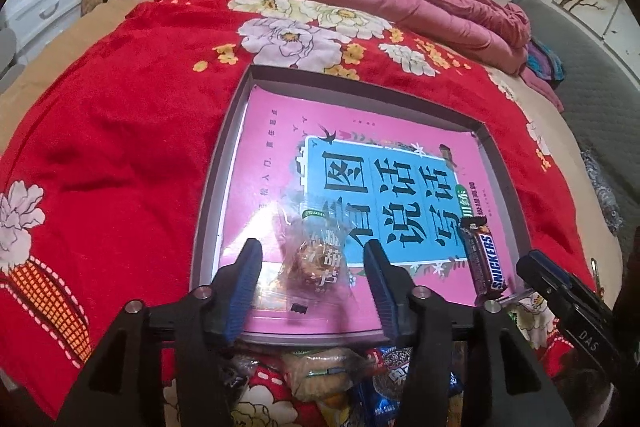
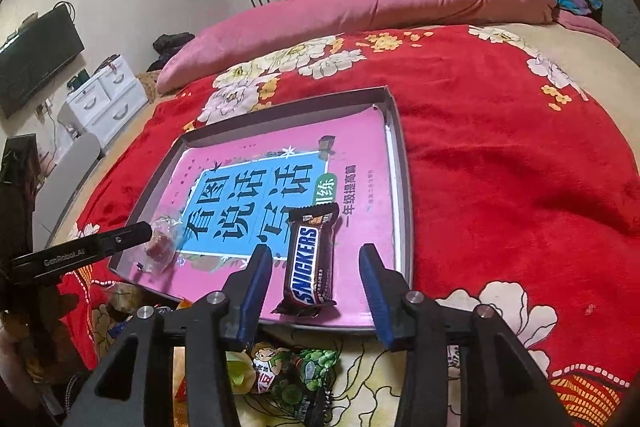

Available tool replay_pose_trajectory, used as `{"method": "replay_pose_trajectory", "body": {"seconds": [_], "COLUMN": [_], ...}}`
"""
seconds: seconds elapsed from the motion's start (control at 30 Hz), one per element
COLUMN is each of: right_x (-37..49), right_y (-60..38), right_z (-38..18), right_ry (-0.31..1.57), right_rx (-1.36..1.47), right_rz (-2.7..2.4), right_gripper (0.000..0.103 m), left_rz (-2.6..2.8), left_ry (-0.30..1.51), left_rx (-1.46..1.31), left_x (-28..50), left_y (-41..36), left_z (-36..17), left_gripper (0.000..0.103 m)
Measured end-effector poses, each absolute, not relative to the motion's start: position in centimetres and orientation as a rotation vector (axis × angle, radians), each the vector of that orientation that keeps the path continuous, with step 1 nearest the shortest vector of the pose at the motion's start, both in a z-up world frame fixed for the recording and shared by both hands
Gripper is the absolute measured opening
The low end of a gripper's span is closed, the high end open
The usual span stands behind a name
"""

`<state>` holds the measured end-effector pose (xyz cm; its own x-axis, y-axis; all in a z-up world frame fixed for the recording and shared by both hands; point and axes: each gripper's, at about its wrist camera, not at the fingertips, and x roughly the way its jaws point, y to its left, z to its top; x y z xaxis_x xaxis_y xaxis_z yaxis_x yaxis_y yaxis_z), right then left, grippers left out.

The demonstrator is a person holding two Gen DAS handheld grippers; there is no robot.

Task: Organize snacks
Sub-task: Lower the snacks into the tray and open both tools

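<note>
Snickers bar (image 2: 310, 259) lies in the shallow grey tray (image 2: 402, 163) on a pink book cover, near its right edge; our right claw (image 2: 316, 283) spread wide, bar between the fingers, untouched; clear-wrapped candy (image 1: 308, 259) lies at the tray's left, between our left claw's (image 1: 312, 283) wide fingers; tray sits on the red floral bedspread (image 1: 120, 147); more snack packets (image 2: 296, 375) lie on the bed before the tray.

Red floral bed (image 1: 120, 147), grey tray (image 1: 224, 163), loose snacks (image 2: 296, 375)
</note>
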<state>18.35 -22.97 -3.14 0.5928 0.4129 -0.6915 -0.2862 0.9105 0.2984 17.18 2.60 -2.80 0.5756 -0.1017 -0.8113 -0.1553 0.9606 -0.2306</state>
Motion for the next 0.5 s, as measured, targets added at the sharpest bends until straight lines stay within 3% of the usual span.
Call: {"method": "replay_pose_trajectory", "body": {"seconds": [0.5], "right_x": [16.9], "right_y": [-23.8], "right_z": [-0.4], "right_ry": [0.705], "right_rx": [0.169], "right_rz": [0.425], "right_gripper": [0.055], "left_rz": [0.036], "left_ry": [0.933], "left_rx": [-0.291], "left_x": [14.7], "left_y": [4.4], "left_z": [-1.4], "left_gripper": [0.061]}}
